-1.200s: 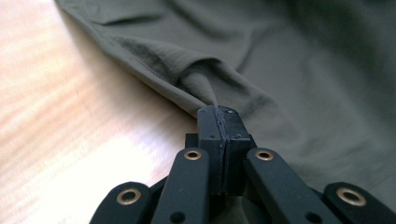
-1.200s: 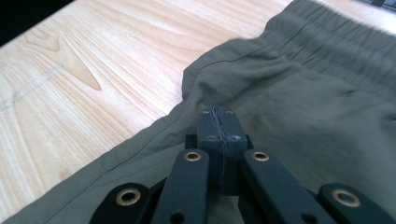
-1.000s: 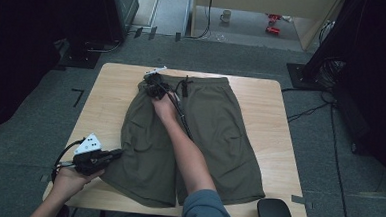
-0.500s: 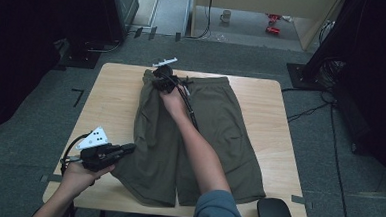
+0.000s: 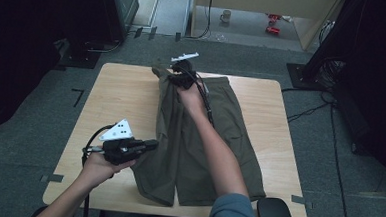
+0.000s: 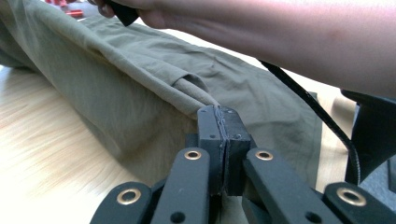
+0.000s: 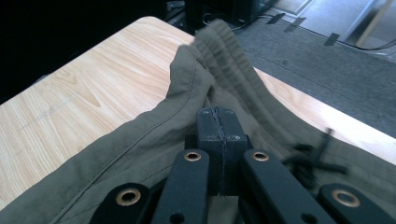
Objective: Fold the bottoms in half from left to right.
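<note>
One pair of olive-green shorts (image 5: 214,134), laid lengthwise on the wooden table (image 5: 116,92), waistband toward 12 o'clock, leg hems toward 6 o'clock. Left half lifted and drawn over toward 3 o'clock, apparently mid-fold; right half lies flat. Black drawstring (image 7: 312,164) loose at the waistband.

Left gripper (image 5: 151,144), at 8 o'clock of the table: jaws pressed together on the hem edge of the left leg, cloth pinched at the very tip, seen close in the left gripper view (image 6: 218,122).

Right gripper (image 5: 175,76), at 12 o'clock: jaws clamped together on the left waistband corner (image 7: 210,56), fabric bunched around the tip (image 7: 218,122).

Risks, as judged:
- Both holds take little cloth; a tug or uneven lift could slip the hem or the waistband free and drop the fold.
- Hands travelling at different rates would skew the crease, leaving the legs misaligned.
- Right gripper's cable (image 5: 205,101) trails along the forearm over the shorts and may drag the flat half.
</note>
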### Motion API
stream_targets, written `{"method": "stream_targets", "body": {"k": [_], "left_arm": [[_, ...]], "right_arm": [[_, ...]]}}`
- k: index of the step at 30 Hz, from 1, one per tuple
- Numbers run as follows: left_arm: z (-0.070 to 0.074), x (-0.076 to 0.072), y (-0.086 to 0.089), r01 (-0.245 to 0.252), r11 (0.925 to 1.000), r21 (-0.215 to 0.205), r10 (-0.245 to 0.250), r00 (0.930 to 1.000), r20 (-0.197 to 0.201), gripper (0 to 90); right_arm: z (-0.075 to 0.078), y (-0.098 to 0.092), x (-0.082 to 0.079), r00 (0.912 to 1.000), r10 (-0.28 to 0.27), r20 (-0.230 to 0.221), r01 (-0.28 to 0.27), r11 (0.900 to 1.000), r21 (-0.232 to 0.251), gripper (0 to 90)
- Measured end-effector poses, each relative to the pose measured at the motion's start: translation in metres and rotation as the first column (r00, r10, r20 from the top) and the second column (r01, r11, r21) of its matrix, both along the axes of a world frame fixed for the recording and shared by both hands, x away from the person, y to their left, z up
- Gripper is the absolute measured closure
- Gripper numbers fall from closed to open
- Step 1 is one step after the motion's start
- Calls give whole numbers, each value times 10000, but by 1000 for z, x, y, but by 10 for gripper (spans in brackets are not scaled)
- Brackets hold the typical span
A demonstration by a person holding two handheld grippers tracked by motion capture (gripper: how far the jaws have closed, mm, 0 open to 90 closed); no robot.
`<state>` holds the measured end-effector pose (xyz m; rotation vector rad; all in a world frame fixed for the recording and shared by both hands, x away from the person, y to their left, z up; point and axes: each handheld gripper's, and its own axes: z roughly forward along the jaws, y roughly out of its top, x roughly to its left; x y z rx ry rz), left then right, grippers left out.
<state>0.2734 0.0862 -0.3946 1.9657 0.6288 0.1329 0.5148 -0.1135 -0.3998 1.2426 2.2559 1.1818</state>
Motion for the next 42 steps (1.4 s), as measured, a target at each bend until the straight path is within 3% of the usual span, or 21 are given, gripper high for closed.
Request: {"method": "stream_targets", "body": {"k": [5,6,9,11,14,17,18,21,22,25,27,32,37,42], "left_arm": [[1,9,-29,459,9989,99,-458,9989,-55,900],[1,9,-29,459,9989,99,-458,9989,-55,900],[-6,16,-53,737,9969,275,-731,9971,-203,900],[-9,17,-59,793,9963,339,-785,9966,-244,900],[-19,21,-81,983,9945,370,-966,9943,-448,899],[-27,24,-91,1064,9930,511,-1033,9929,-586,898],[-35,25,-101,1159,9904,747,-1111,9916,-657,898],[-44,28,-109,1227,9881,926,-1151,9898,-840,897],[-53,30,-114,1260,9868,1019,-1151,9877,-1063,897],[-65,33,-119,1280,9842,1221,-1138,9866,-1169,896],[-71,34,-119,1266,9828,1344,-1102,9862,-1232,896],[-84,38,-118,1177,9756,1854,-942,9869,-1307,896],[-99,46,-111,954,9695,2258,-559,9829,-1753,891],[-107,53,-106,960,9666,2374,-464,9774,-2064,890]], "right_arm": [[6,-35,-8,9993,-358,92,360,9990,-265,900],[6,-35,-8,9993,-358,92,360,9990,-265,900],[3,-60,-10,9975,-711,62,713,9963,-484,900],[2,-67,-11,9967,-807,33,807,9950,-589,900],[-7,-93,-12,9919,-1251,-213,1232,9896,-748,900],[-14,-110,-12,9870,-1562,-368,1523,9841,-915,900],[-17,-115,-11,9851,-1666,-416,1613,9810,-1080,900],[-23,-124,-11,9817,-1832,-525,1748,9753,-1347,900],[-31,-131,-9,9777,-1959,-751,1827,9709,-1551,900],[-43,-138,-8,9757,-1964,-967,1769,9677,-1797,900],[-52,-142,-9,9798,-1871,-705,1715,9677,-1850,900],[-68,-143,-7,9726,-2061,-1072,1819,9626,-2006,900],[-84,-142,-4,9686,-2036,-1424,1706,9618,-2142,900],[-93,-139,-4,9672,-2009,-1552,1656,9627,-2140,900]]}}
